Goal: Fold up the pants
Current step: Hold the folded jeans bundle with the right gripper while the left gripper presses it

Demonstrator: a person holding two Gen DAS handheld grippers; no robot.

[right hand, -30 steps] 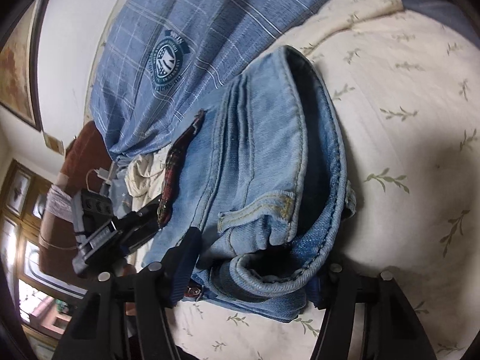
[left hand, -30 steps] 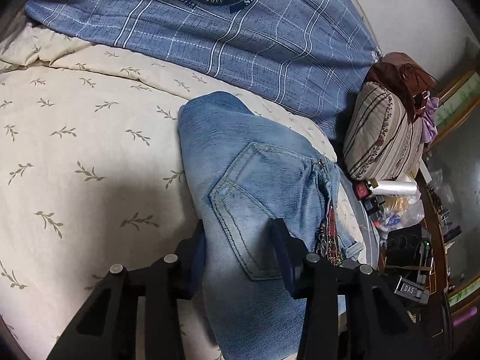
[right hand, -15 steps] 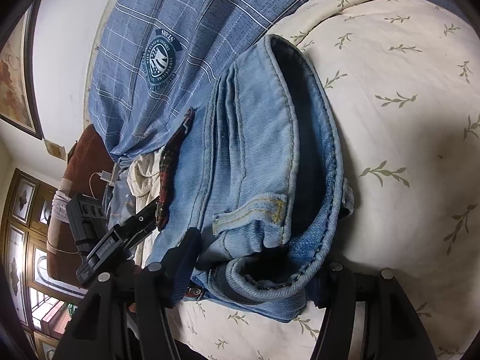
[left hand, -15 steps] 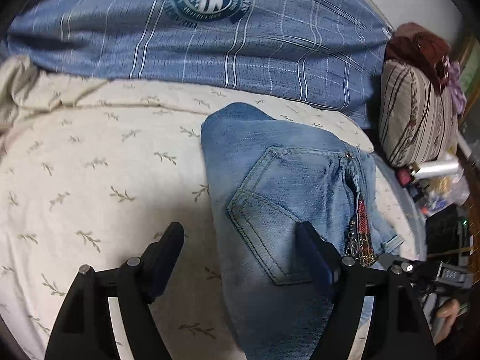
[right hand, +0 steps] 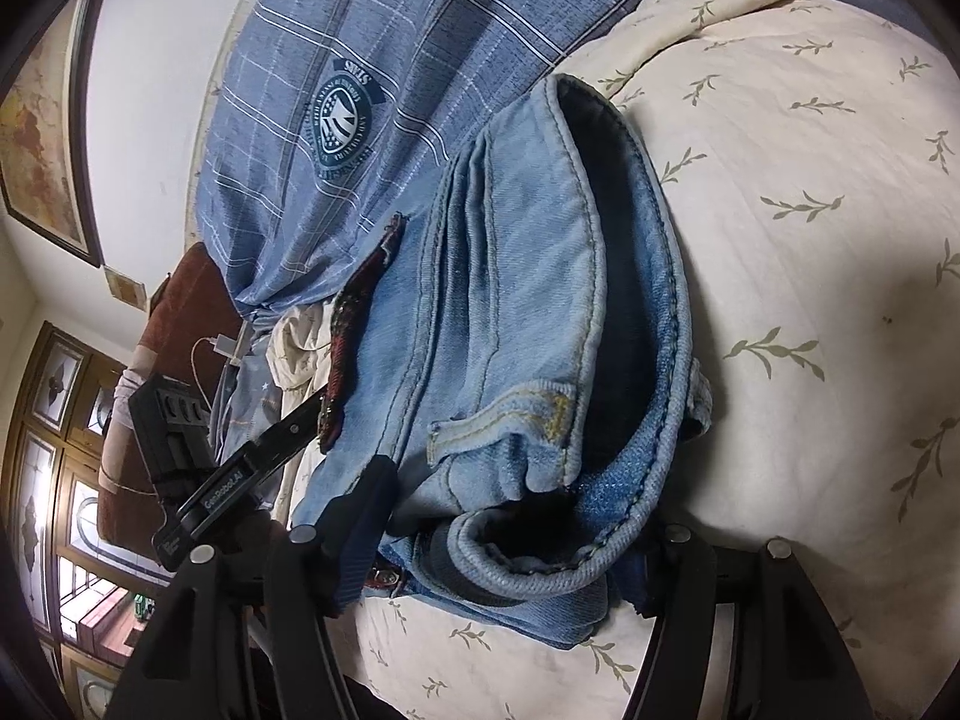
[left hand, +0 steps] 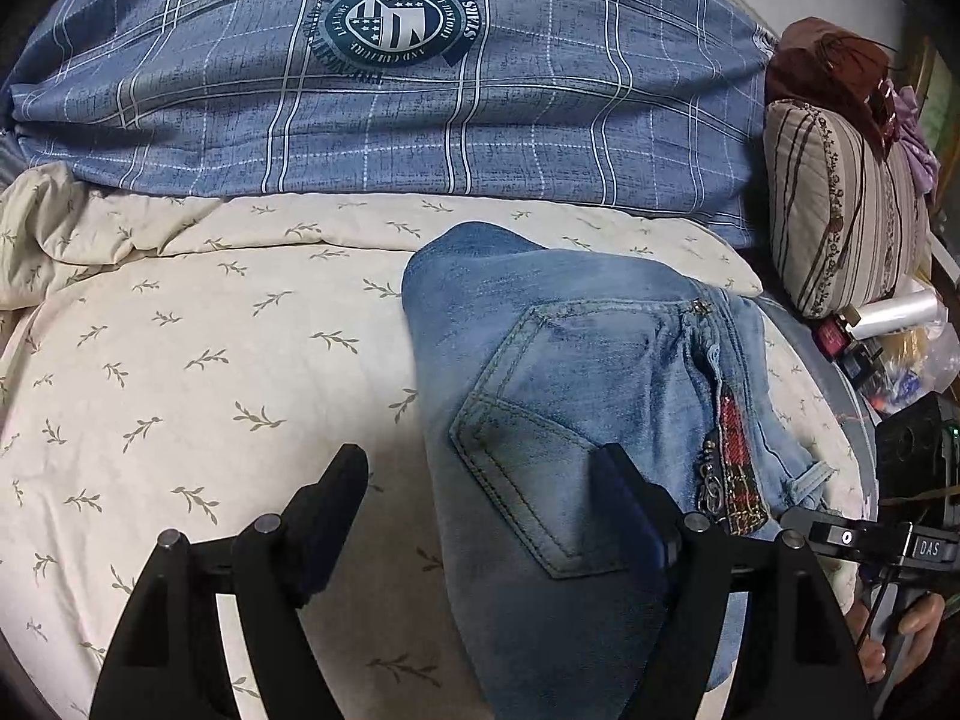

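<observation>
The folded jeans point(left hand: 576, 420) lie on the leaf-print bedsheet point(left hand: 180, 360), back pocket up, below the blue plaid pillow point(left hand: 420, 90). The left gripper point(left hand: 480, 480) hangs over them with jaws spread wide, holding nothing. The right gripper point(right hand: 516, 516) has its jaws open around the waistband end, beside the sheet.

A bed point(left hand: 180, 396) carries everything, covered by a cream quilt point(right hand: 810, 276) printed with olive leaf sprigs; folded blue jeans point(left hand: 570, 372) lie directly on the quilt, back pocket up; a blue plaid duvet point(left hand: 540, 120) with a round crest lies behind them; a striped cushion point(left hand: 840, 210) stands at the bed's right edge.
</observation>
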